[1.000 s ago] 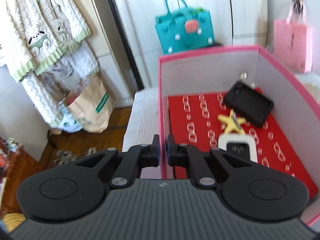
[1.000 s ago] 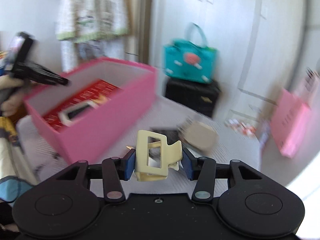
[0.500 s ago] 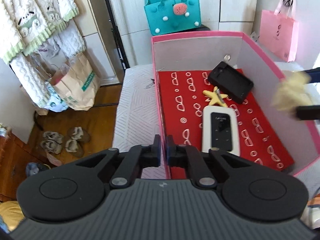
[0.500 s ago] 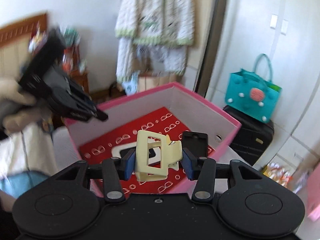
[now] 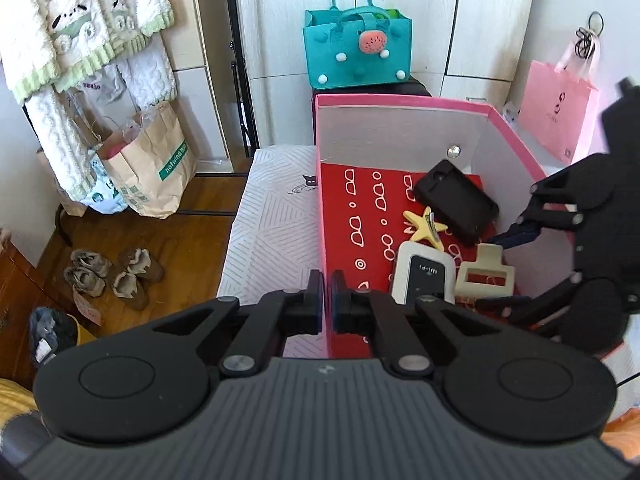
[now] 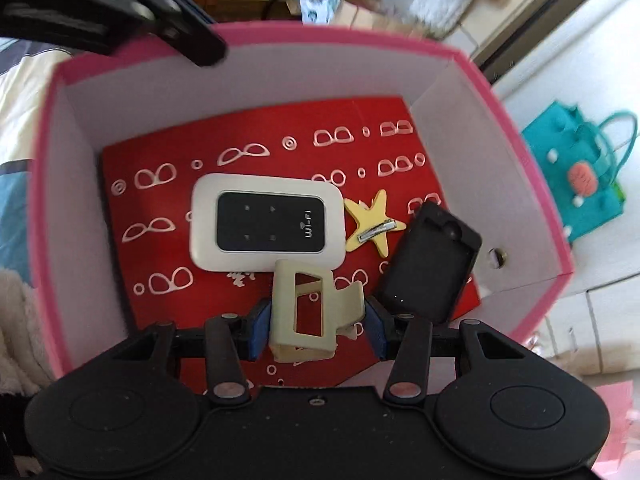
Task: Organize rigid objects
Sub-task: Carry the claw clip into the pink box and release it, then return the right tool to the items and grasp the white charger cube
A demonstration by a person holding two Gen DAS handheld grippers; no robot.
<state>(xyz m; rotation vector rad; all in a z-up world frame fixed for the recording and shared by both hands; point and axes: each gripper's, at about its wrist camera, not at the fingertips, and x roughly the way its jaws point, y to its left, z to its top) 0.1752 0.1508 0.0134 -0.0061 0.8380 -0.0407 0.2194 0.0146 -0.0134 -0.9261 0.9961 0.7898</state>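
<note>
- Already in my pink box, lying on its red patterned floor: a white Wi-Fi pocket router, a yellow star-shaped hair clip just beside it, and a black phone case leaning toward the corner with the metal eyelet. So three rigid things look sorted.
- My right gripper is down inside the box, its blue pads pressed on either side of a cream claw hair clip. The clip sits low over the red floor, just next to the router's edge; I can't tell whether it touches the bottom yet.
- From the left wrist view the same clip shows between the router and the box's right wall.
- My left gripper is pinched fully closed on the box's near-left wall, I judge to steady it.
- What's left, as I read it: let the claw clip go and pull out. Whether more items wait outside the box, these views don't show.
</note>
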